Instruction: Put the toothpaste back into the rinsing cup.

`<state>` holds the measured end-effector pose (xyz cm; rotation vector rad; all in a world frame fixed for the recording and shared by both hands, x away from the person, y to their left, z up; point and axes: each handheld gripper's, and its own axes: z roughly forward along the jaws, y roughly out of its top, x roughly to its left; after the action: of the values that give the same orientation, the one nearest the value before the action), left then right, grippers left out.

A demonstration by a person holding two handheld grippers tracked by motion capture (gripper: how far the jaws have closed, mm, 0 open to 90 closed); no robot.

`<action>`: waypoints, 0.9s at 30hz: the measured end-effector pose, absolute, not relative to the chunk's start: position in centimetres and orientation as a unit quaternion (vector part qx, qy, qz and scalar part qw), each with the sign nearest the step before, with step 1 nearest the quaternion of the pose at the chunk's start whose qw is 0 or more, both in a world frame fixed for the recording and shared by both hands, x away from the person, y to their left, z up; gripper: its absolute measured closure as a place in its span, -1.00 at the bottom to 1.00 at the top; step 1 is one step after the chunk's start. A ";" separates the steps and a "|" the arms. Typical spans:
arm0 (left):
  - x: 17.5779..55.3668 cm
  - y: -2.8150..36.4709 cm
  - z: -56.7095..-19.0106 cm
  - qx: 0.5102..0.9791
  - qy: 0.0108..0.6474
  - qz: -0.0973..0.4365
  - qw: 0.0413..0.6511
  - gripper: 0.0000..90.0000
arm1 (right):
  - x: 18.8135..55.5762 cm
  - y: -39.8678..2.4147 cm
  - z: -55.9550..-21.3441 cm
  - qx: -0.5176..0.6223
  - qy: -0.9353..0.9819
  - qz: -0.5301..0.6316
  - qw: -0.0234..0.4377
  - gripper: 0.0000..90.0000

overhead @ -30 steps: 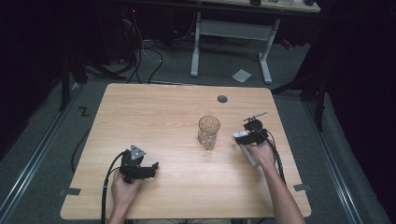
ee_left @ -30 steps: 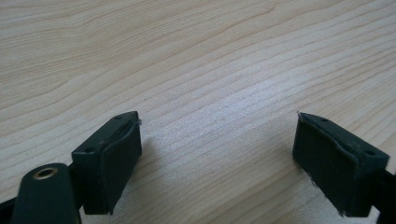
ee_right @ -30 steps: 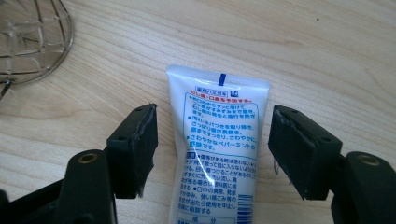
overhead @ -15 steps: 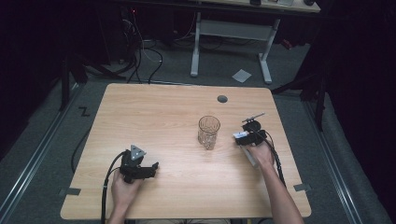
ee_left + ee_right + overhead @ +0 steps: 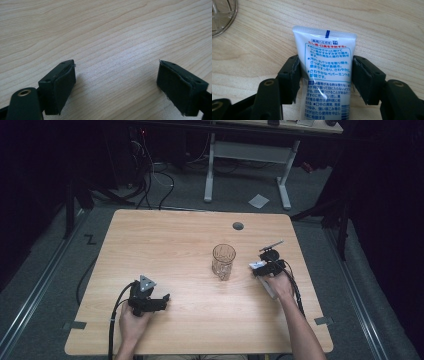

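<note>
A white toothpaste tube with blue and red print is lying between the jaws of the right tongs, which have just been closing and are now pressing on its sides, at the right of the wooden bench in the high view. A clear glass is standing just left of it. At lower left, the left tongs are resting wide open over bare wood.

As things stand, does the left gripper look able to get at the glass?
Probably yes: the left gripper, open and holding nothing, has bare table between it and the glass. The right gripper sits on the glass's far side.
</note>
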<state>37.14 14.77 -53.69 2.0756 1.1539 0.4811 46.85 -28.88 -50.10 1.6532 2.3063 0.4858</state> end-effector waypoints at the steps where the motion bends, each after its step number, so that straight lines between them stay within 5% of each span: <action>1: 37.1 14.8 -53.7 0.802 0.446 0.186 0.352 -0.65 | 46.9 -28.9 -50.1 0.568 0.796 0.165 0.130 -0.03; 27: 37.1 14.8 -53.7 0.802 0.446 0.186 0.352 -0.65 | 45.6 -29.0 -47.3 0.530 0.814 0.189 0.145 0.41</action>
<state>37.14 14.78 -53.69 2.0752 1.1542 0.4803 45.63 -29.01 -47.30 1.5269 2.3439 0.5457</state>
